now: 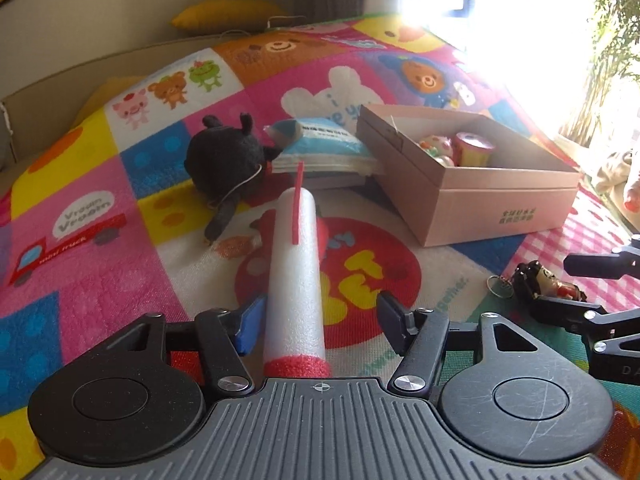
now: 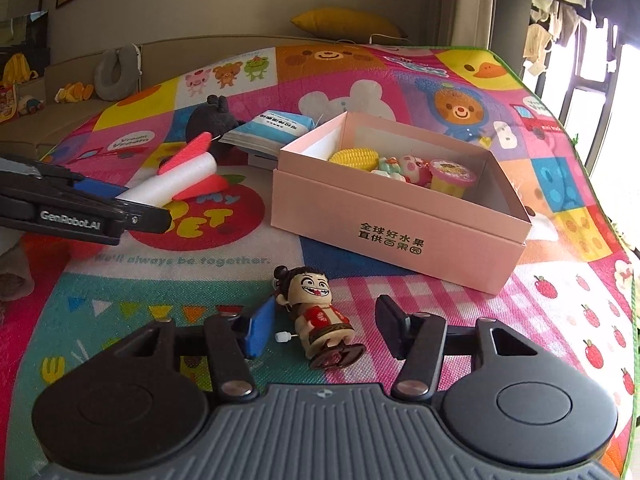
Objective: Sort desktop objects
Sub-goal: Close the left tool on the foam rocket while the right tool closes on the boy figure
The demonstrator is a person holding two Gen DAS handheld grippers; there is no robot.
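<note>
The white foam rocket with red fins (image 1: 295,276) lies on the colourful cartoon play mat (image 1: 120,184), near its middle. The left gripper (image 1: 320,324) straddles it, jaws part open, blue pad touching one side. Only the right wrist view shows the yellow toy corn (image 2: 354,157) inside the pink cardboard box (image 2: 396,236). The right gripper (image 2: 324,326) is part open around the lying wind-up grinning doll figure (image 2: 322,316), not clamped.
</note>
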